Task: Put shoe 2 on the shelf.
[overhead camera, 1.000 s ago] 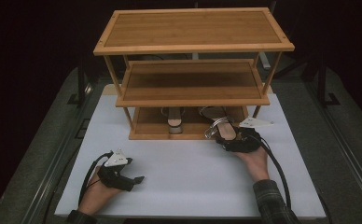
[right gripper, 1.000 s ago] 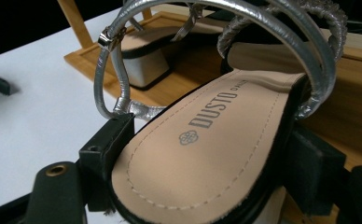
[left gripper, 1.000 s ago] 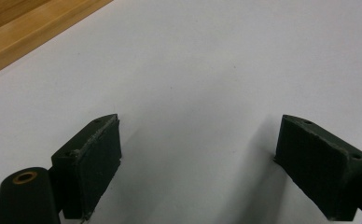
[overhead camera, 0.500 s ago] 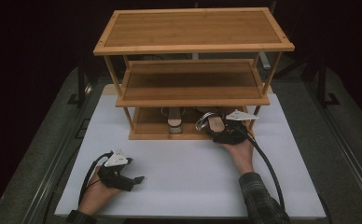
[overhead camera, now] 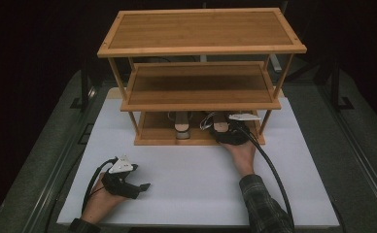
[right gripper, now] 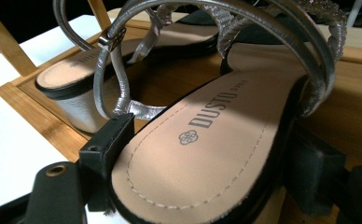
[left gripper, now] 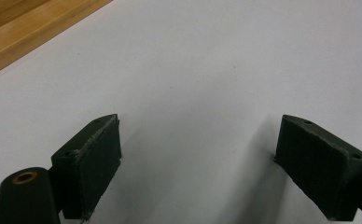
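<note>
high view, right tool: my right tool (overhead camera: 224,132) has slid forward to the bottom tier of the bamboo rack (overhead camera: 201,46) since a second ago, when it sat further back and to the right on the white surface (overhead camera: 186,170). It's now right at the heel of the nearer sandal (overhead camera: 220,125).

high view, other sandal: the 2nd sandal (overhead camera: 180,127) sits just beside the first, toe pointing into the rack, heel at the front edge. It looks the same as before.

high view, left tool: my left tool (overhead camera: 137,187) is parked on the surface near the front left, same spot as a second ago, nothing near it.

left gripper view: left tool (left gripper: 216,163) jaws spread wide, only bare white surface (left gripper: 207,70) between them, and a corner of the rack's base (left gripper: 25,32) up top.

right gripper view: right tool (right gripper: 212,177) jaws stand 1 on each side of the sandal's heel (right gripper: 202,154). The insole reads DUSTO. The pads look right against the sole edges, but I can't tell if they're actually squeezing yet. The 2nd sandal (right gripper: 72,88) is behind, silver straps crossing over both.

what it means: I reckon the approach is done and the heel is lined up. Next is closing on it and drawing the sandal out off the bottom tier without snagging the straps on its neighbour.
</note>
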The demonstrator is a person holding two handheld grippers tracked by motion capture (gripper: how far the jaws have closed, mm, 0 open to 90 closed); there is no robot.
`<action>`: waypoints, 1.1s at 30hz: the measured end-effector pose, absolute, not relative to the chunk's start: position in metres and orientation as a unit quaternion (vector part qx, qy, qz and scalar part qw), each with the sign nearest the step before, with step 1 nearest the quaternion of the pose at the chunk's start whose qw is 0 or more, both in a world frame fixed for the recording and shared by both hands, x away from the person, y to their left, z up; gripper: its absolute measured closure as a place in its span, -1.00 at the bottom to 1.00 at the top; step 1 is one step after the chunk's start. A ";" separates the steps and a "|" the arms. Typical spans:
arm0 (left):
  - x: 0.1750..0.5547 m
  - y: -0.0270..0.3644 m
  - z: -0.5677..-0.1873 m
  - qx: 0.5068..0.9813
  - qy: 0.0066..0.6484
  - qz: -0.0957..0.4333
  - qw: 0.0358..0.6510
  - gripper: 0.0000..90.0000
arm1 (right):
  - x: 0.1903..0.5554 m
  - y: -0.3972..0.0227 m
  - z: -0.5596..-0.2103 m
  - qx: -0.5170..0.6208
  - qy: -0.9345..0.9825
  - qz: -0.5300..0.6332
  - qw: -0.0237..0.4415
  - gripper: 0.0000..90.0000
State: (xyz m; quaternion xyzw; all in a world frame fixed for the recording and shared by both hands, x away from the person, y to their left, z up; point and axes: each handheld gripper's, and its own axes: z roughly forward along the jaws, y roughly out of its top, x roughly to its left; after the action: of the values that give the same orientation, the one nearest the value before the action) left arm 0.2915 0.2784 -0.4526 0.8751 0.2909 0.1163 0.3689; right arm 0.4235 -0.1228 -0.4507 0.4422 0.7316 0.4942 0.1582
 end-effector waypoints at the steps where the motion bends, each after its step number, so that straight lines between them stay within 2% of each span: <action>1: 0.292 0.278 -0.453 0.875 0.291 0.116 0.369 -0.71 | 0.423 -0.123 -0.451 0.442 0.732 0.494 0.158 -0.45; 12: 0.291 0.278 -0.453 0.875 0.291 0.117 0.369 -0.71 | 0.425 -0.127 -0.456 0.450 0.747 0.466 0.147 -0.49; 19: 0.291 0.278 -0.453 0.875 0.290 0.118 0.369 -0.71 | 0.409 -0.140 -0.446 0.440 0.760 0.451 0.157 -0.49; 23: 0.291 0.278 -0.453 0.876 0.290 0.117 0.368 -0.71 | 0.396 -0.150 -0.442 0.426 0.766 0.453 0.163 -0.36; 26: 0.291 0.278 -0.453 0.874 0.292 0.117 0.369 -0.71 | 0.387 -0.157 -0.441 0.412 0.769 0.462 0.158 -0.09; 31: 0.291 0.278 -0.453 0.874 0.292 0.117 0.369 -0.71 | 0.386 -0.159 -0.441 0.413 0.774 0.457 0.147 0.11; 33: 0.291 0.278 -0.453 0.875 0.291 0.117 0.369 -0.71 | 0.388 -0.157 -0.442 0.408 0.774 0.461 0.147 0.13</action>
State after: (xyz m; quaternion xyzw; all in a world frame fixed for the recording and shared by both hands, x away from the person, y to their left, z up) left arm 0.2912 0.2782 -0.4528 0.8747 0.2914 0.1170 0.3693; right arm 0.3883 -0.1570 -0.4422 0.4083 0.7743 0.4606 0.1469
